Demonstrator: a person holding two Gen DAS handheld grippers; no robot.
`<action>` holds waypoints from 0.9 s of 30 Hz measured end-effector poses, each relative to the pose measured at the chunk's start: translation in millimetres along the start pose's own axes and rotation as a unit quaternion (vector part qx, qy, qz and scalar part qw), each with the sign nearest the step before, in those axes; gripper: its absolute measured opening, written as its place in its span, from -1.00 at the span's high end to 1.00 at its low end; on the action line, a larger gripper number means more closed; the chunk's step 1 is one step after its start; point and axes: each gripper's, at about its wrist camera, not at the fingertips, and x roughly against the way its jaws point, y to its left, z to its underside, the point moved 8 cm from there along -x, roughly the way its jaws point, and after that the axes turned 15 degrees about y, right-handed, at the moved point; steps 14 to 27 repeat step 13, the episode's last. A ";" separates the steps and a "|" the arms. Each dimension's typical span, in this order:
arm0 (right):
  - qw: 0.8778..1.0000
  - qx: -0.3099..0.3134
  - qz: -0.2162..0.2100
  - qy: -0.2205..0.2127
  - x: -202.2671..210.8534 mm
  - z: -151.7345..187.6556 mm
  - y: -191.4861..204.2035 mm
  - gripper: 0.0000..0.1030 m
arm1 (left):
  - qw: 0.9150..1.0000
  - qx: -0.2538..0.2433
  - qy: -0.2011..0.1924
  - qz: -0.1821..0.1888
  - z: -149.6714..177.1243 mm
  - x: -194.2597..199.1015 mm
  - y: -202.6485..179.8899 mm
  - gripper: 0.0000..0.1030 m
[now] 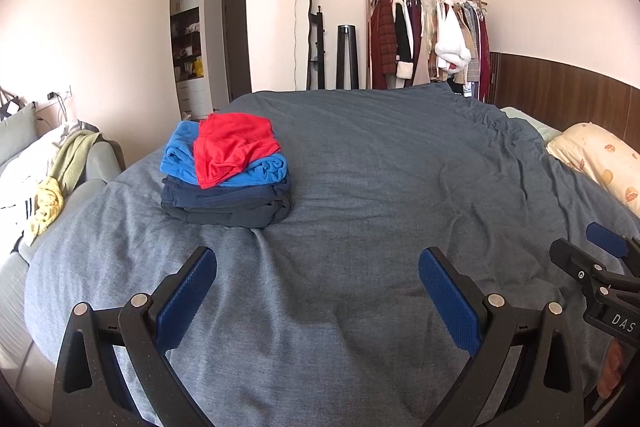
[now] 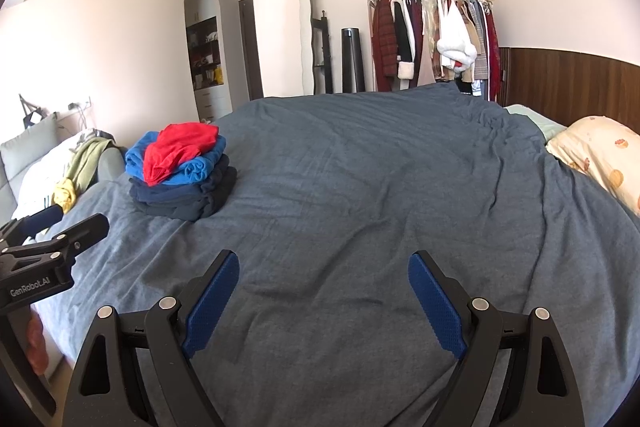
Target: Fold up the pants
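Observation:
A stack of folded pants (image 1: 226, 173) sits on the grey bed cover (image 1: 380, 187), left of centre: red on top, blue under it, dark navy and grey at the bottom. It also shows in the right wrist view (image 2: 182, 173). My left gripper (image 1: 318, 267) is open and empty, held above the near part of the bed. My right gripper (image 2: 324, 269) is open and empty beside it; it shows at the right edge of the left wrist view (image 1: 600, 255). The left gripper shows at the left edge of the right wrist view (image 2: 52, 227).
A patterned pillow (image 1: 600, 163) lies at the bed's right edge. A sofa (image 1: 36, 163) with loose clothes stands left of the bed. A clothes rack (image 1: 424, 39), a mirror and a shelf niche stand along the far wall.

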 end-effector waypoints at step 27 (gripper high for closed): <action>1.000 -0.001 0.001 0.000 -0.3 1.0 0.4 -0.70 | 1.000 0.006 0.000 -0.005 2.1 2.0 1.3 -1.00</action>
